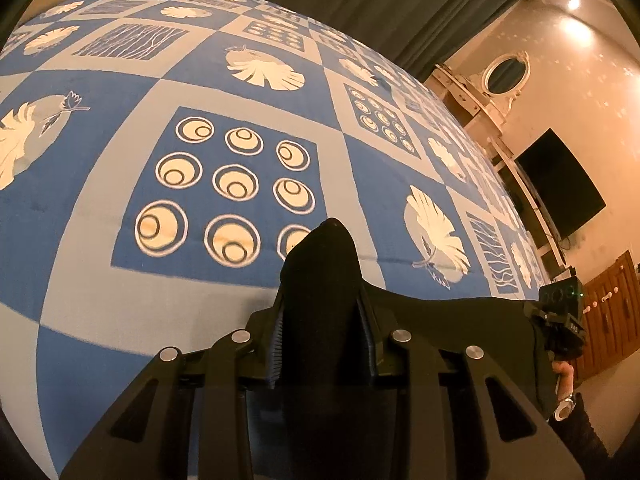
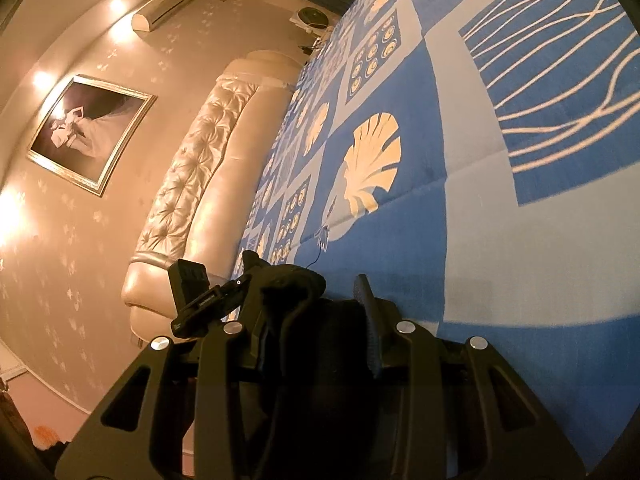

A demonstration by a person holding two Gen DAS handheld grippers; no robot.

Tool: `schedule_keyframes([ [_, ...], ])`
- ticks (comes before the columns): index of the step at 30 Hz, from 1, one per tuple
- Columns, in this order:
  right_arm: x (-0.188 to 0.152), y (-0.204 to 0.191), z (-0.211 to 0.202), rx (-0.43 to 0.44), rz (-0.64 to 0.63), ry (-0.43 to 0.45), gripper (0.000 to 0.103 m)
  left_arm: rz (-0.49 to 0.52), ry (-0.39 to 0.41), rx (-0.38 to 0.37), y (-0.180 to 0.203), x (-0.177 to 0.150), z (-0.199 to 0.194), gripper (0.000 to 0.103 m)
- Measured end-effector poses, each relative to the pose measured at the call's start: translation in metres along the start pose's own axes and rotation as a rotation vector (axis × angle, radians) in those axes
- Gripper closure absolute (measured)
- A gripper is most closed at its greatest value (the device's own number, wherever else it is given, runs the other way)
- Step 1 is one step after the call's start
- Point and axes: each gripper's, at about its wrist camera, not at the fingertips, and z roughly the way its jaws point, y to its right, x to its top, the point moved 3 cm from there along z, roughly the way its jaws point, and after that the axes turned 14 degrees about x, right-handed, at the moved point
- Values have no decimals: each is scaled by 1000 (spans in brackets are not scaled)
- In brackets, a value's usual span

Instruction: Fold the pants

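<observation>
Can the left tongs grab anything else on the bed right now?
Probably not: the left tongs are shut on the black pants, so they would have to let go first.

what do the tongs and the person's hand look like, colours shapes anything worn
Both tongs, left and right, are matte black, with angular linkage arms cut with triangular openings and round silver pivot caps. The fingers carry ribbed blue-grey pads. In the left view, the right tongs carry a small black box with a green light; the hand on them wears a silver wristwatch and a dark sleeve.

No legible text, perhaps from blur.
</observation>
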Motion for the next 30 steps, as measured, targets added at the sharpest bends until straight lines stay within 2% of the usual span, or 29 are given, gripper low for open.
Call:
schedule_keyframes([
  [11,6,20,1,35,43,20,69,-55,-15,-36,-11,-1,16,70],
  [20,4,24,-1,61,49,26,68,-122,-21,-113,-19,-5,22,59],
  [23,4,24,-5,97,56,29,62,-133,-17,-166,-20,-4,21,49],
  [25,4,22,-6,106,49,26,56,-115,-9,-218,-16,-4,18,27],
  [27,4,19,-9,128,45,31,47,-65,-2,-226,-7,-5,14,18],
  [30,3,16,-15,139,41,44,39,-18,4,-184,-1,-8,12,17],
])
